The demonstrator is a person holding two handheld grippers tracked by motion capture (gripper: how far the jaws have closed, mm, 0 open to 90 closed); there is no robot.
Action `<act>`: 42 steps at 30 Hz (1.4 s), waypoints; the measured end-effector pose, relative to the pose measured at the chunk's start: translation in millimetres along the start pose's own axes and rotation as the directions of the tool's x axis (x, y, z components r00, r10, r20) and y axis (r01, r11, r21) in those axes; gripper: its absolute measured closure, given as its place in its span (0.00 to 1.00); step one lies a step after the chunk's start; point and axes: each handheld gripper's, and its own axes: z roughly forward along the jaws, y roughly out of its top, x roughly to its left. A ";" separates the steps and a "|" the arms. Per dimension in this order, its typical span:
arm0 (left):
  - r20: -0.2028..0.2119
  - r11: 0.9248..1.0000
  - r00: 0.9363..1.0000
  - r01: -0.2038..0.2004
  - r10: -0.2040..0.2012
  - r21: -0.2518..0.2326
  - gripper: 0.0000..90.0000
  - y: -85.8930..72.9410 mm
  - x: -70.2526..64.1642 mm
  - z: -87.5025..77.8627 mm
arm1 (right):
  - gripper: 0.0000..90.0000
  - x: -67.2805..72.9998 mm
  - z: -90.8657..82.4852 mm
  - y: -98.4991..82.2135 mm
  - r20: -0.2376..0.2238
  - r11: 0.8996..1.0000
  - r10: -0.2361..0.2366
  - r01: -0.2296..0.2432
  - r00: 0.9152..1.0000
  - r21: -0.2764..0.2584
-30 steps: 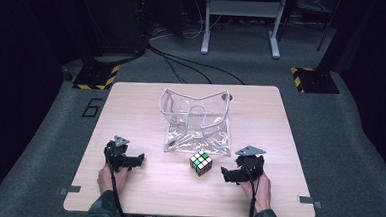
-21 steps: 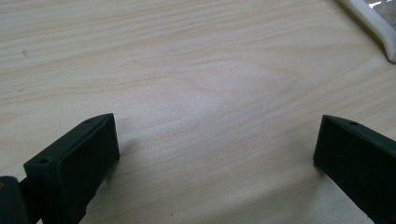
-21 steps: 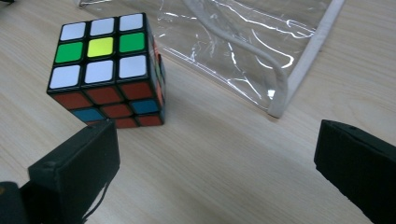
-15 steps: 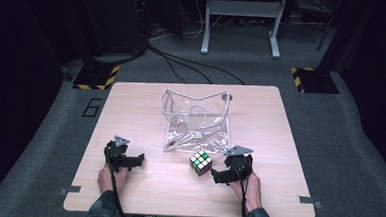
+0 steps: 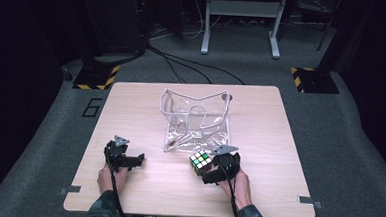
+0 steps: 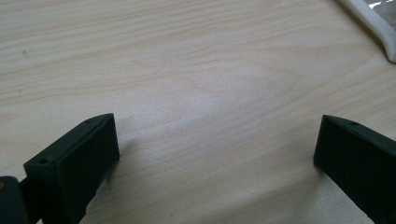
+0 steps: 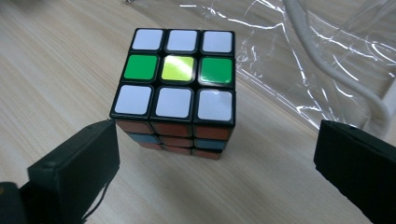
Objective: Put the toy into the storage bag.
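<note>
A puzzle cube (image 5: 200,161) (image 7: 176,88) with a white, green and yellow top sits on the wooden table (image 5: 145,116), just in front of a clear plastic zip bag (image 5: 196,119) (image 7: 322,65). My right gripper (image 5: 209,170) (image 7: 215,163) is open right behind the cube, its jaws wide apart, one to each side, not touching it. My left gripper (image 5: 137,160) (image 6: 215,154) rests open over bare wood at the front left; a white edge of the bag (image 6: 373,23) shows far off.
The bag stands open near the table's middle with a white trim. The table's front edge (image 5: 185,211) lies close behind both hands. Dark floor, cables and a metal stand (image 5: 241,11) lie beyond the far edge.
My right gripper has moved left across the table toward the cube and now stands right at it. The left gripper has stayed put.
</note>
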 end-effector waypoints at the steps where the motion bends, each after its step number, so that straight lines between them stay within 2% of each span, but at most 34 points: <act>1: 0.000 1.000 1.000 -0.001 0.001 -0.001 0.00 0.0 0.1 0.1 | 0.00 0.4 1.4 0.6 -0.003 1.000 -0.005 0.005 1.000 -0.001; 5: 0.000 1.000 1.000 -0.001 0.001 -0.001 0.00 0.1 0.1 0.1 | 0.00 4.3 4.0 3.0 -0.013 1.000 -0.003 0.004 1.000 0.006; 8: 0.000 1.000 1.000 0.002 -0.002 -0.001 0.00 0.2 0.0 0.3 | 0.00 6.5 5.5 5.4 -0.021 0.999 -0.029 0.029 0.999 0.013; 9: 0.000 1.000 1.000 0.002 -0.002 -0.001 0.00 0.2 0.0 0.3 | 0.00 8.6 6.6 6.6 -0.023 1.000 -0.021 0.021 1.000 0.011; 12: 0.002 1.000 1.000 0.002 -0.002 0.000 0.00 0.2 0.0 0.3 | 0.00 11.6 9.9 9.8 -0.028 0.999 -0.039 0.039 0.999 0.011; 19: -0.002 1.000 1.000 0.002 -0.002 0.000 0.00 0.4 0.0 0.4 | 0.00 14.0 17.5 17.3 -0.036 0.999 -0.040 0.041 0.999 0.025; 21: -0.002 1.000 1.000 0.002 -0.002 0.000 0.00 0.4 -0.1 0.4 | 0.00 13.8 19.2 18.7 -0.039 0.999 -0.023 0.024 0.999 0.035; 24: -0.002 1.000 1.000 0.001 -0.001 -0.001 0.00 0.4 0.0 0.4 | 0.02 12.4 22.4 19.7 -0.037 0.999 -0.031 0.033 0.999 0.043; 28: -0.002 1.000 1.000 0.001 -0.001 -0.002 0.00 0.4 0.0 0.5 | 0.08 12.7 25.1 20.3 -0.038 0.998 -0.023 0.025 0.999 0.050; 31: -0.001 1.000 1.000 0.003 -0.003 -0.002 0.00 0.3 -0.1 0.5 | 0.17 12.7 26.1 20.9 -0.028 0.998 -0.031 0.032 0.999 0.048; 36: -0.001 1.000 1.000 0.003 -0.003 -0.002 0.00 0.3 -0.1 0.5 | 0.34 13.6 27.2 20.7 -0.015 0.998 -0.015 0.016 1.000 0.055; 42: -0.001 1.000 1.000 0.005 -0.005 -0.004 0.00 0.3 -0.2 0.7 | 0.37 12.5 25.5 21.5 -0.017 0.997 -0.042 0.043 0.999 0.063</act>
